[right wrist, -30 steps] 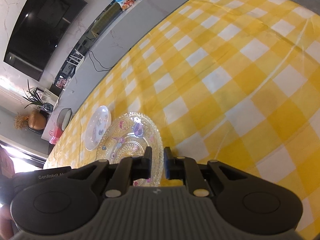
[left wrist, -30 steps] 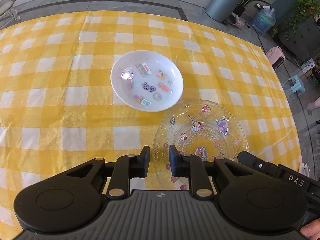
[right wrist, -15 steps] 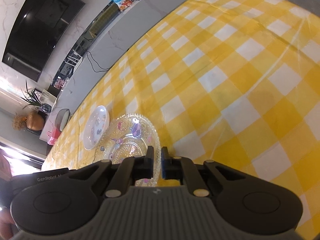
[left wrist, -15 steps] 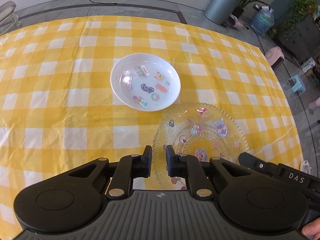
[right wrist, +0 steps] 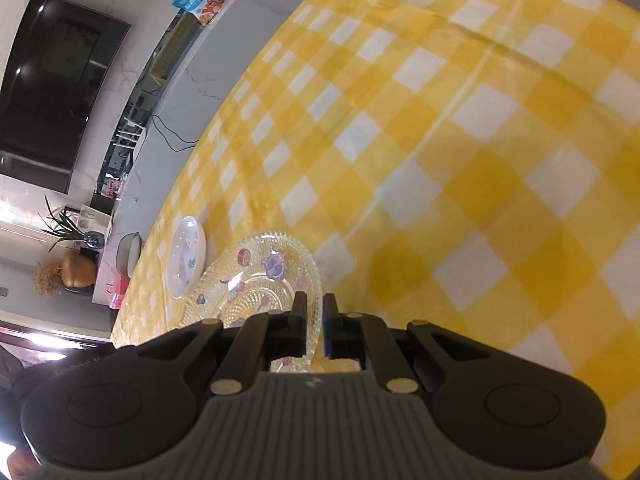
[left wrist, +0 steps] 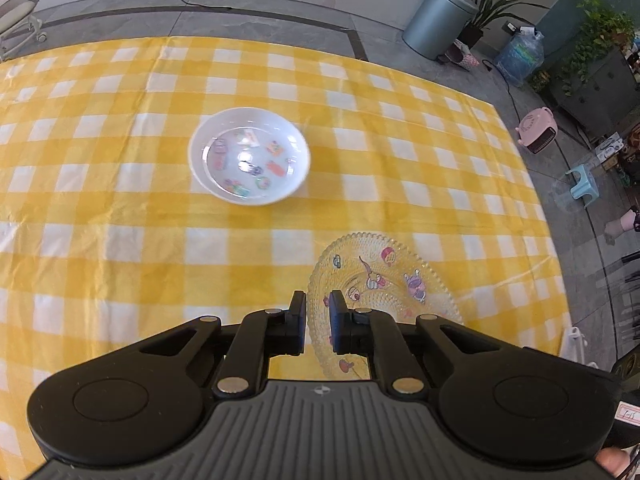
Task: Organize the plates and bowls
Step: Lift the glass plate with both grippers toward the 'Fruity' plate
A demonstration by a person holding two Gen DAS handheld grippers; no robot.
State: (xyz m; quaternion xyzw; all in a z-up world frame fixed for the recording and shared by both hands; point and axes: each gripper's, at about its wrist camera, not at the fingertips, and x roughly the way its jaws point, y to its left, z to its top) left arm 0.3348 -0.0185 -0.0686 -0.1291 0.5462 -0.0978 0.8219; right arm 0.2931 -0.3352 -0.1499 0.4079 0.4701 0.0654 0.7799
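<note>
left hand-held gripper [left wrist: 318,312]: jaws just been closing, straddling near rim of clear beaded glass plate [left wrist: 384,280], contact unclear | right hand-held gripper [right wrist: 315,312]: clenched on plate's opposite rim | white glossy sticker-dotted bowl [left wrist: 249,161]: beyond plate, apart, on yellow-checked desk [left wrist: 120,240] | next, judged: carry plate toward bowl

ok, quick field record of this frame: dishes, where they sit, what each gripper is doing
surface: yellow checked tablecloth
white bowl: upright on the cloth, stickers inside, no gripper touching it
glass plate: clear, beaded rim, cartoon stickers, nearer than the bowl, apart from it
left gripper: jaws have just been closing, now pinching the plate's left rim
right gripper: jaws shut on the plate's rim on the opposite side
plate off the cloth: cannot tell
</note>
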